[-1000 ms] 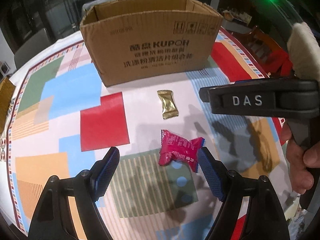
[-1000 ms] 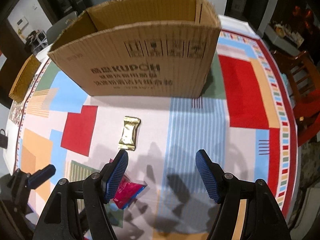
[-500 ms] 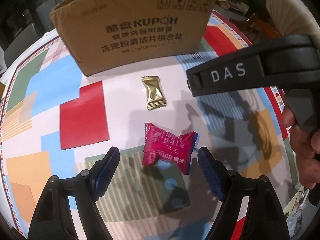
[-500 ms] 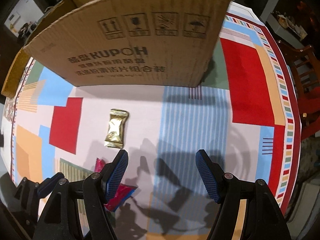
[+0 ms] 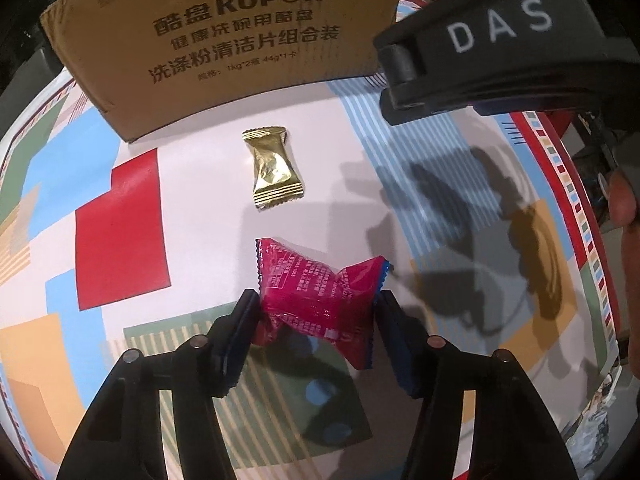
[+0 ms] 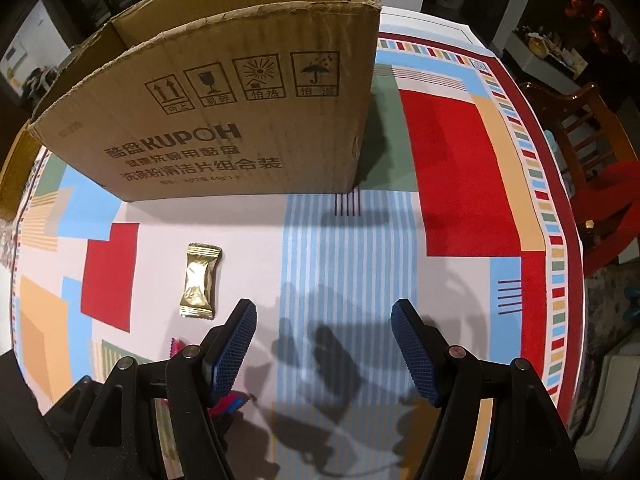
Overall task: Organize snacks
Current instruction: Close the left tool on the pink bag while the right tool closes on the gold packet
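My left gripper (image 5: 316, 312) has its blue pads against both ends of a red snack packet (image 5: 320, 292) lying on the patterned tablecloth. A gold snack packet (image 5: 274, 168) lies just beyond it, in front of the open KUPOH cardboard box (image 5: 240, 36). My right gripper (image 6: 324, 320) is open and empty above the blue-striped patch, with the gold packet (image 6: 200, 280) to its left and the box (image 6: 224, 128) ahead. A sliver of the red packet (image 6: 176, 346) shows by the right gripper's left finger. The right gripper's black body (image 5: 492, 48) fills the left wrist view's upper right.
The patterned tablecloth (image 6: 452, 184) covers the table, whose edge curves along the right. A wooden chair with a red cushion (image 6: 592, 152) stands beyond that edge. A second cardboard piece (image 6: 12, 176) lies at the far left.
My left gripper moved forward and down and closed its jaws onto the red packet. My right gripper moved nearer the box and stayed open.
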